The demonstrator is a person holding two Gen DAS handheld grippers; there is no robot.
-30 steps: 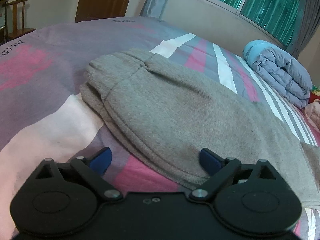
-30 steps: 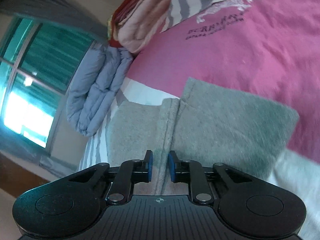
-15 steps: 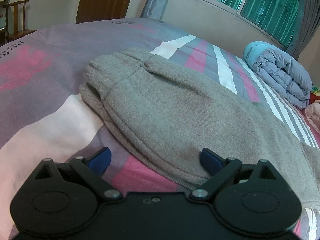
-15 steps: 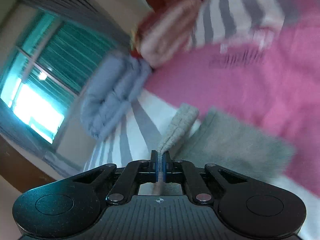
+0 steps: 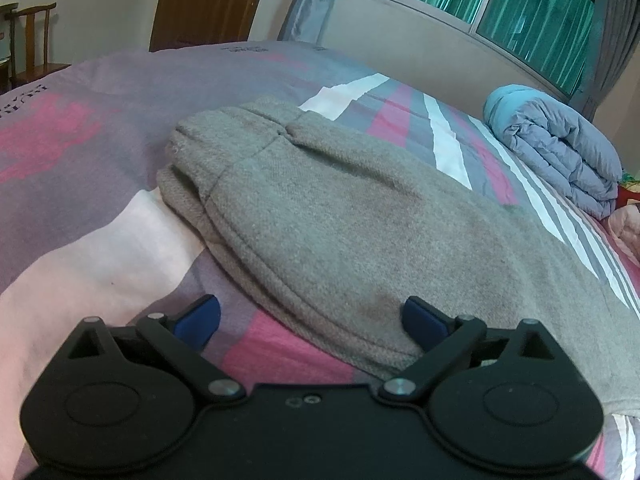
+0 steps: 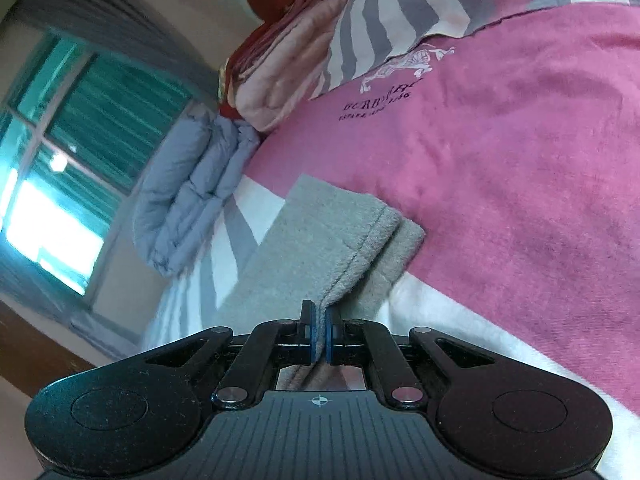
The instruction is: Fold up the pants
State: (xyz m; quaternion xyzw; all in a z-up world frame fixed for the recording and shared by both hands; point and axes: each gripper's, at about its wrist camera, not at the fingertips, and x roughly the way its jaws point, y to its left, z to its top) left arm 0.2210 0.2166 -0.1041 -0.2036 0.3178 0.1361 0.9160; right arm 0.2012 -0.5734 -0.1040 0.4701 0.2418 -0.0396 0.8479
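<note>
Grey pants (image 5: 340, 216) lie along the bed, waistband at the far left end in the left wrist view. My left gripper (image 5: 312, 316) stands open low over the near edge of the pants, one blue pad on the bedsheet, the other over the grey cloth. In the right wrist view the leg end of the pants (image 6: 320, 248) is lifted off the bed and folded over itself. My right gripper (image 6: 319, 336) is shut on its hem edge, with grey cloth pinched between the blue pads.
The bed carries a pink, grey and white striped sheet (image 5: 100, 240). A rolled blue quilt (image 5: 560, 140) and folded pink blankets (image 6: 288, 60) lie at the window end. A wooden door (image 5: 208, 0) and a chair (image 5: 32, 40) stand beyond the bed.
My right gripper shut on the hem of the pant leg and lifted it, folding the leg end over. The left gripper stayed still and open.
</note>
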